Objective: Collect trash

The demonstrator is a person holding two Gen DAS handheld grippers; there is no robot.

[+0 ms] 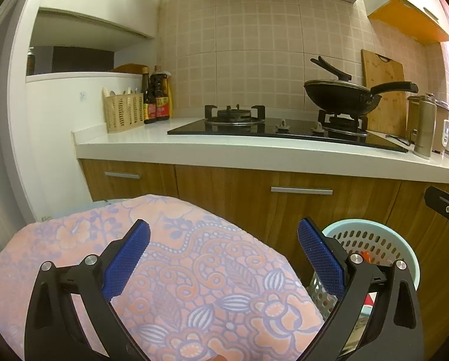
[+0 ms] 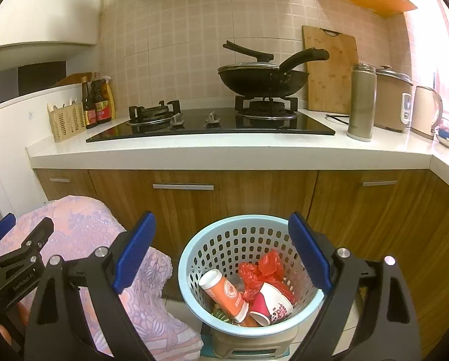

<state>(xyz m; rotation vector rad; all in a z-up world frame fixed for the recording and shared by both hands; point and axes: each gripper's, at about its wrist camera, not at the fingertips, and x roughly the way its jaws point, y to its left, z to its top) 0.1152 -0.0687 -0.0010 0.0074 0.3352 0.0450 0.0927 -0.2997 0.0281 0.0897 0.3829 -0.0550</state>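
- Trash sits in the light blue basket (image 2: 191, 267), lower centre of the right wrist view: orange paper cup (image 2: 224, 294), red-and-white paper cup (image 2: 271, 303), crumpled red plastic bag (image 2: 263, 273), all lying inside.
- The basket stands on a beige box-like object (image 2: 251, 346) at the bottom edge; can't tell what that is.
- Your right gripper (image 2: 221, 255) is released, jaws wide, nothing between the pads. It hangs above the basket, apart from the rim.
- Your left gripper (image 1: 224, 252) is spread fully, empty. It hangs over the floral cloth (image 1: 194, 270) in the lower half of the left wrist view; can't tell if the pads touch it.
- In the left wrist view the basket (image 1: 374, 228) shows lower right, partly behind the right finger.
- Your left gripper also shows at the lower left edge of the right wrist view (image 2: 2, 234).
- The floral cloth (image 2: 83, 219) sits just left of the basket.
- Upper half: white counter (image 2: 224, 150), black gas hob (image 2: 209, 126), wok (image 2: 263, 81) with lid on the right burner, cutting board (image 2: 329, 69) against the tiles.
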